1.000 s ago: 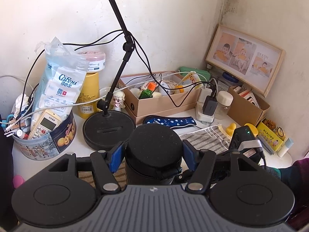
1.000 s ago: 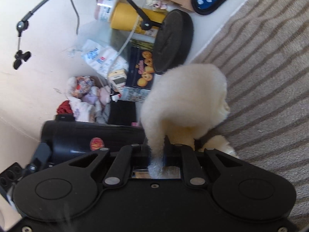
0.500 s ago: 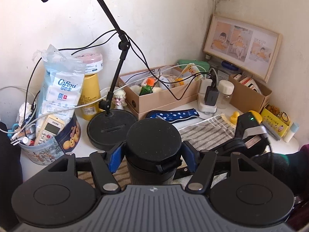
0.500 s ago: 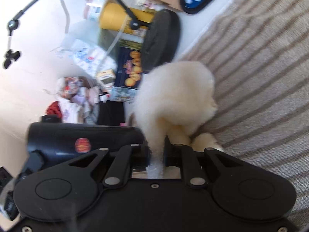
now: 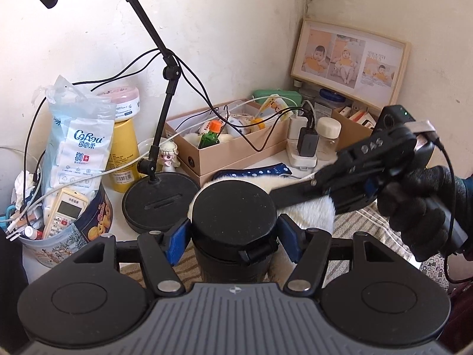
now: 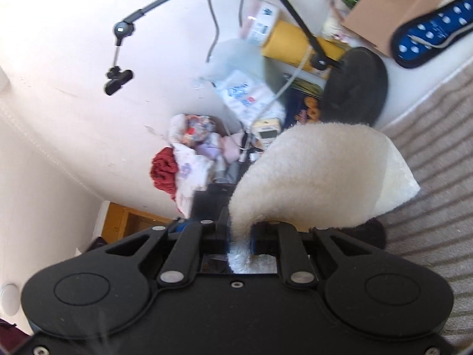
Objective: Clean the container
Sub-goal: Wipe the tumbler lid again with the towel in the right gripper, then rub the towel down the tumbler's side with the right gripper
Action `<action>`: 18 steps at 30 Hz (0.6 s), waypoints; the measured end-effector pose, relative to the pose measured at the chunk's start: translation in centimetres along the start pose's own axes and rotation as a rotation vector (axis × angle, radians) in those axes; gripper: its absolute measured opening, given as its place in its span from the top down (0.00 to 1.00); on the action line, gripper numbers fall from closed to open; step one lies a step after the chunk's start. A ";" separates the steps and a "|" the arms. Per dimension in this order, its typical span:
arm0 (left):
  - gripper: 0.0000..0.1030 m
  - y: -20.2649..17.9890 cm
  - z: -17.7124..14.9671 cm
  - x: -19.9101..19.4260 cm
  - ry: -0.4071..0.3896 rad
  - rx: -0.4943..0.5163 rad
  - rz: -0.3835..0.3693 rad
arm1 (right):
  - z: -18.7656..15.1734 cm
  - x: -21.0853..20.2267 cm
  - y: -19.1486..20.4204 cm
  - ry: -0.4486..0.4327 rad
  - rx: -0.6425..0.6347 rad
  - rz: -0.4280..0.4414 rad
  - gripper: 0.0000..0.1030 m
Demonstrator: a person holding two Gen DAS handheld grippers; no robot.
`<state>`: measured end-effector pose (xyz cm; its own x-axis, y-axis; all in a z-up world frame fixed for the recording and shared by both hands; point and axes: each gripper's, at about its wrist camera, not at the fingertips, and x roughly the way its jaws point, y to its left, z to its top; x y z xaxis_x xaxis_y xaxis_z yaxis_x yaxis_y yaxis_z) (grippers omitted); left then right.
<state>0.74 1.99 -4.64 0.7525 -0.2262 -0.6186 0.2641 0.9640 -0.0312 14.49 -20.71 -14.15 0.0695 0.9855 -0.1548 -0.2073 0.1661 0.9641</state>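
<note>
Low in the middle of the left view, the left tool (image 5: pixel 233 236) has its blue pads pressed on both sides of the black container (image 5: pixel 234 207), holding it upright over the striped cloth (image 5: pixel 366 224). The right tool (image 6: pixel 240 233) is pinched tight on a fluffy white cloth (image 6: pixel 319 177), which touches the container's far right side.

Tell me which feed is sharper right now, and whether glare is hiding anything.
Left wrist view: sharp and evenly lit, the black container crisp between the left tool; fisheye bends the edges. Right wrist view: softer, the wall washed out, background clutter smeared; the fluffy cloth in the right tool stays readable.
</note>
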 end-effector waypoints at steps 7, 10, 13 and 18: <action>0.39 -0.1 -0.2 -0.2 -0.002 -0.004 0.001 | 0.7 -0.4 2.7 -0.010 -0.039 0.082 0.89; 0.39 0.3 0.0 0.0 0.000 -0.009 0.004 | 0.6 -0.4 2.9 -0.009 -0.045 0.080 0.90; 0.39 0.6 -0.1 0.0 0.000 -0.014 0.008 | 0.3 -0.2 1.6 -0.012 -0.012 0.038 0.90; 0.39 0.3 0.0 0.1 0.004 -0.010 0.024 | -0.9 0.4 -1.6 -0.002 0.043 -0.069 0.90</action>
<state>0.86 2.24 -4.73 0.7562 -0.2029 -0.6221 0.2404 0.9704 -0.0243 14.00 -20.53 -15.92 0.0838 0.9718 -0.2206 -0.1598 0.2317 0.9596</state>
